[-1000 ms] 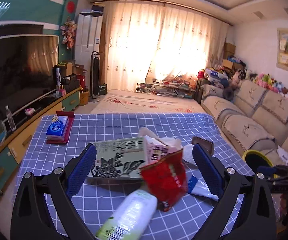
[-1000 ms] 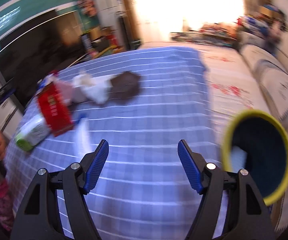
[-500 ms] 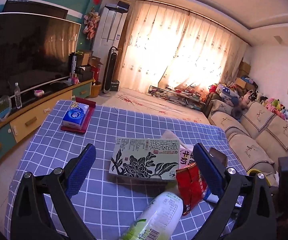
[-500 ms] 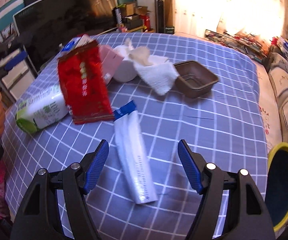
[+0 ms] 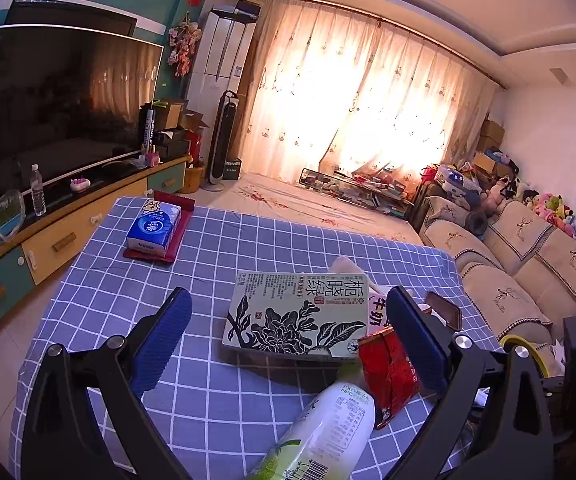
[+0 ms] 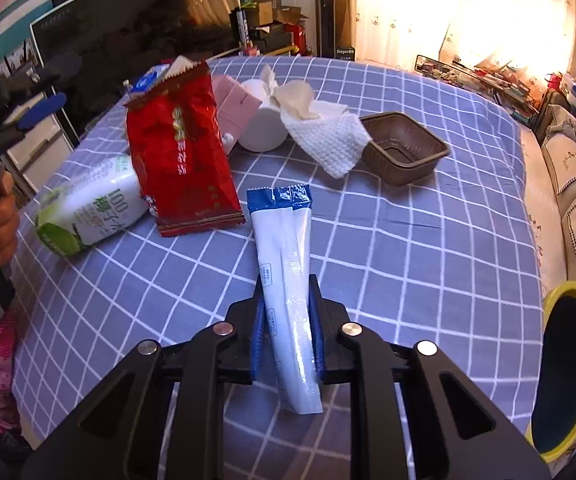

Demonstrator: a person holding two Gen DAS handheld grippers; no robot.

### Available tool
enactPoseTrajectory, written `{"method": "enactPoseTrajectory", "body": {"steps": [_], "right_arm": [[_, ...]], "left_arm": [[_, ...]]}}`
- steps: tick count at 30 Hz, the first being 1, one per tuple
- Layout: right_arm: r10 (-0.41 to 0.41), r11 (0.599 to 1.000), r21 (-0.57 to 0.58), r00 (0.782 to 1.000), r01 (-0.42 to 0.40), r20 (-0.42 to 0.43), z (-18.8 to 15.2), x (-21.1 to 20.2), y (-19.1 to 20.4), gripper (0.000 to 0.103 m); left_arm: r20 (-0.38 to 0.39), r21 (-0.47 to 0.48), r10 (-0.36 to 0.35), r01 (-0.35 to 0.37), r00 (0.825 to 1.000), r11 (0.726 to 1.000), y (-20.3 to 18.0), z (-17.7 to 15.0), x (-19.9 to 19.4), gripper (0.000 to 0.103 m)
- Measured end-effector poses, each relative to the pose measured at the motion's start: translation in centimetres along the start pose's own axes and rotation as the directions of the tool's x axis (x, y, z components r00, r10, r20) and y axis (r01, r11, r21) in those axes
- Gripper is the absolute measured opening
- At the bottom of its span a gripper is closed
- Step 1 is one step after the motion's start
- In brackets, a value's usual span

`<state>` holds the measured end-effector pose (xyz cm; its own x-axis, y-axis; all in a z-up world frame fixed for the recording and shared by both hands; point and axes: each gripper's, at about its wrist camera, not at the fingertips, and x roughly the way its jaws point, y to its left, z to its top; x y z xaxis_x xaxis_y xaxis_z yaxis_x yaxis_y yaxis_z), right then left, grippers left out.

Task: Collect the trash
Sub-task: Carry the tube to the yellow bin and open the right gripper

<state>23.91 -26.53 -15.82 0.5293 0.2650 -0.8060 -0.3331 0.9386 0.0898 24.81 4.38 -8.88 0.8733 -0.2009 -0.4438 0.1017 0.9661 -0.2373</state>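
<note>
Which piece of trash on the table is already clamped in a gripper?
The white wrapper with the blue end: the right gripper jaws are shut on it. The red bag, bottle and brown tray lie free on the table.

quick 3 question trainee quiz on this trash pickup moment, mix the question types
1. True or false: the right gripper is shut on the blue and white wrapper.
2. The left gripper is: A) open, B) shut on the bottle, C) shut on the book.
3. Fill in: the white napkin drapes over the rim of the brown ____.

Key: 1 true; 2 A; 3 tray.
</note>
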Motion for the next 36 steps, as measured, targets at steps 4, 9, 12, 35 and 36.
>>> {"method": "enactPoseTrajectory", "body": {"steps": [4, 9, 12, 35, 36], "right_arm": [[-0.011, 0.998, 0.057, 0.999, 0.009, 0.040, -0.7, -2.1, -1.6, 0.018], [-0.141, 0.970, 0.212, 0.986, 0.120, 0.087, -2.0, -5.6, -7.5, 0.018], [-0.253, 0.914, 0.345, 0.965, 0.214, 0.073, -3.4, -7.2, -12.5, 0.018], [-0.492, 0.696, 0.611, 0.870, 0.378, 0.023, -5.7, -8.4, -23.1, 0.053], [-0.479, 0.723, 0.602, 0.874, 0.339, 0.083, -4.5, -8.7, -22.0, 0.055]], "left_arm": [[-0.004, 0.004, -0.001, 0.001, 1.000, 1.000, -0.3, -0.2, 0.1, 0.096], [-0.003, 0.007, -0.002, 0.002, 1.000, 1.000, -0.6, -0.2, 0.0, 0.096], [0.004, 0.011, -0.009, 0.009, 1.000, 1.000, -0.8, -0.2, -0.1, 0.096], [-0.017, 0.049, -0.001, 0.001, 1.000, 0.999, -1.9, -0.8, 0.3, 0.096], [-0.018, 0.055, -0.001, 0.002, 1.000, 0.998, -2.0, -0.8, 0.3, 0.096]]}}
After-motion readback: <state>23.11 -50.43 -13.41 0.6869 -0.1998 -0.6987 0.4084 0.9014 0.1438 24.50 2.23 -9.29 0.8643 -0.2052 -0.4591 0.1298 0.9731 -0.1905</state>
